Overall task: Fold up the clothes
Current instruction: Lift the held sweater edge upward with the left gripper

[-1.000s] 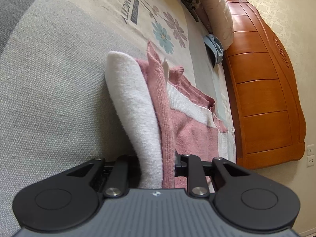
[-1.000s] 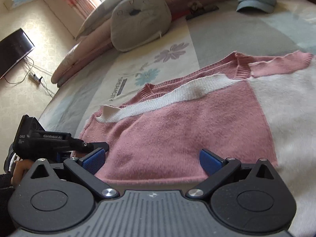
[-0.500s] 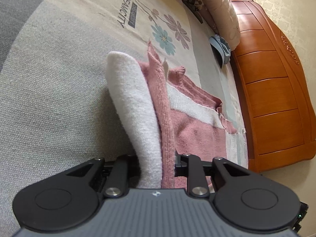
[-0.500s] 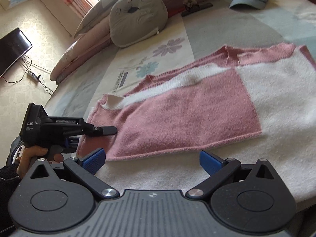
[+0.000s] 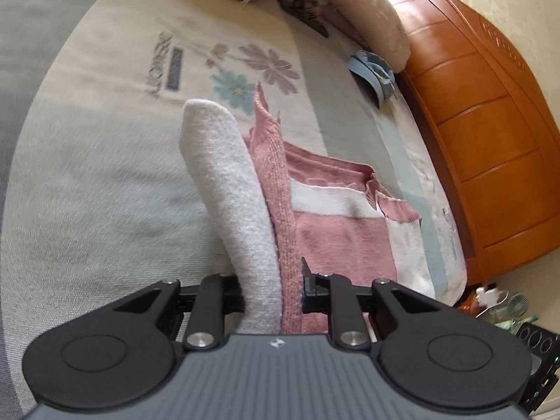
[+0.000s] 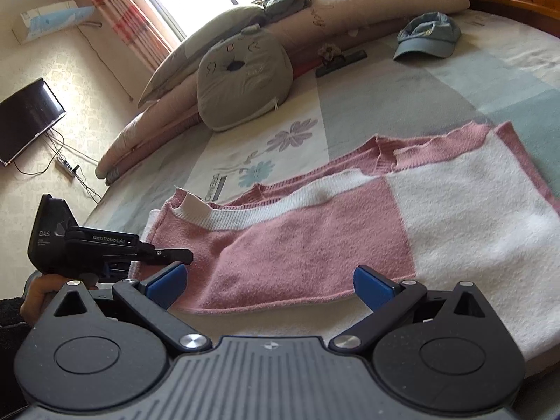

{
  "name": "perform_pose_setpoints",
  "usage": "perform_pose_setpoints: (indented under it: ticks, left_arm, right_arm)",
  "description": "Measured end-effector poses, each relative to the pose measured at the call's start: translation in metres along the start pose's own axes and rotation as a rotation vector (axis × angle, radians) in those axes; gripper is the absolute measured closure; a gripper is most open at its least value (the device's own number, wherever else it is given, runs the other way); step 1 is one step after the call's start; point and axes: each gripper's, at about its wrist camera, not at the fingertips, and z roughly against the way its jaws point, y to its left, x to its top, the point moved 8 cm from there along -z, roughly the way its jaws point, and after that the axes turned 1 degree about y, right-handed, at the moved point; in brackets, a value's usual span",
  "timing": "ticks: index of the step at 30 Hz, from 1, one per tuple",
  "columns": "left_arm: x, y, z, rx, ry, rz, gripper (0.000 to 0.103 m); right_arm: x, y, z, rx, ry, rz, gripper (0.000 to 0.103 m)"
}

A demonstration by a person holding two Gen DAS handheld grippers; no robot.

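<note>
Sweater [image 6: 315, 245] edge, pinched in the left gripper [image 5: 273, 290] beside the empty, wide-open right gripper [image 6: 269, 280], may slip free if tugged.

The right gripper [image 6: 269, 281] has black arms, silver pivot screws and blue pads [image 6: 166, 278]. The left gripper [image 6: 175, 255] is black with white lettering. A dark sleeve [image 6: 8, 318] covers the wrist.

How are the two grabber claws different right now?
The left gripper is pinched shut on the sweater; the right gripper stands wide open with nothing between its pads. The left gripper lifts a sweater corner off the bed; the right gripper hovers near the sweater's edge, apart from it. Both are black two-finger tools.
</note>
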Motion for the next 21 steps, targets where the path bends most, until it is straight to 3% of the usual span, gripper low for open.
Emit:
perform_pose_setpoints:
  ticks: [9,21]
  left_arm:
    - [0.007,-0.053,0.010,0.019,-0.027,-0.076,0.083]
    - [0.006,-0.122,-0.001,0.014,-0.017,-0.087,0.083]
  right_arm:
    - [0.006,-0.021,0.025,0.016,-0.065,-0.027,0.000]
    - [0.007,-0.063,0.060,-0.002,-0.170,-0.076,0.000]
